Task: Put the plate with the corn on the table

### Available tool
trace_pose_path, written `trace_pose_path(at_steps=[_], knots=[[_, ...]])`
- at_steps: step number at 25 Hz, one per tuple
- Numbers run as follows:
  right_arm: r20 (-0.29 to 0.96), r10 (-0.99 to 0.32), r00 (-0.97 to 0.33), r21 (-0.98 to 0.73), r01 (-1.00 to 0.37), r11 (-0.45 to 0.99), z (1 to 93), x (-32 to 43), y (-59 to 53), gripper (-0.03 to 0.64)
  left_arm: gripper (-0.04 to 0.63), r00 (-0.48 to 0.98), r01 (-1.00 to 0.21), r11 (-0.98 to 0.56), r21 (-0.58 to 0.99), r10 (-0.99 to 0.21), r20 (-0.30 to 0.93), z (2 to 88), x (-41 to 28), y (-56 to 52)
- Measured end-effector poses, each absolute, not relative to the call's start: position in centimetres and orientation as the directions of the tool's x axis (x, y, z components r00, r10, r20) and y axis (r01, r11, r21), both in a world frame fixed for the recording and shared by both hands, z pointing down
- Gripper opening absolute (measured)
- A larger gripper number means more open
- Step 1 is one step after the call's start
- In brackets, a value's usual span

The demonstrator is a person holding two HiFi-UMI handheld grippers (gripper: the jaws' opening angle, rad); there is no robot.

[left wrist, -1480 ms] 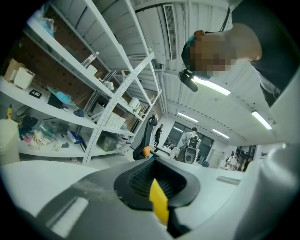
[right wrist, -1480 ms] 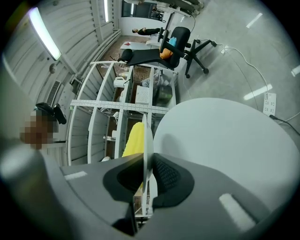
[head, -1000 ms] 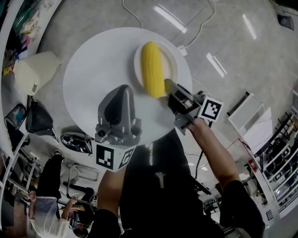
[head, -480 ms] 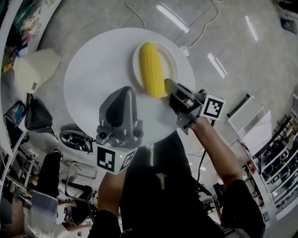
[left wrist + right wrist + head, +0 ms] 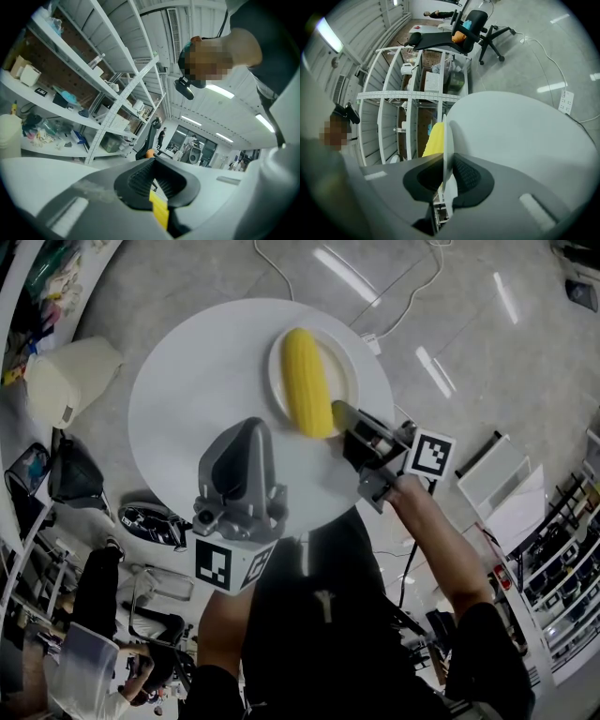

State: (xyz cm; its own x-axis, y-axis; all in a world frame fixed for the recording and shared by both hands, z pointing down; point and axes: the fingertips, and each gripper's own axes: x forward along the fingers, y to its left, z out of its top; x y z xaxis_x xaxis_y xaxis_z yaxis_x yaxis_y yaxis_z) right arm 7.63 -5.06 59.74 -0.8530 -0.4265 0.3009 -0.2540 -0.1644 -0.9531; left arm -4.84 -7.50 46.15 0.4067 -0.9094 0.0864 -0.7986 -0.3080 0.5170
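Observation:
A yellow corn cob lies on a white plate at the far right of the round white table. My right gripper is shut on the plate's near rim. In the right gripper view the plate's edge runs straight between the pads, with the corn behind it and the table top to the right. My left gripper hovers over the near half of the table, apart from the plate. Its jaws point up at shelves and ceiling, shut and holding nothing.
A beige bin stands on the floor left of the table, and a black bag below it. A cable and power strip lie behind the table. White shelving stands at right. An office chair sits beyond.

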Motion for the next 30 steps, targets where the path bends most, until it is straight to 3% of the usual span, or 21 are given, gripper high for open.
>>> trace_pose_path(at_steps=[30], knots=[[0.45,-0.367,-0.814,-0.89,-0.371,-0.267,61.1,8.0,-4.7,0.04,0.005,0.395,-0.794,-0.291,0.533,-0.914,0.091,46.6,-5.4,-7.0]])
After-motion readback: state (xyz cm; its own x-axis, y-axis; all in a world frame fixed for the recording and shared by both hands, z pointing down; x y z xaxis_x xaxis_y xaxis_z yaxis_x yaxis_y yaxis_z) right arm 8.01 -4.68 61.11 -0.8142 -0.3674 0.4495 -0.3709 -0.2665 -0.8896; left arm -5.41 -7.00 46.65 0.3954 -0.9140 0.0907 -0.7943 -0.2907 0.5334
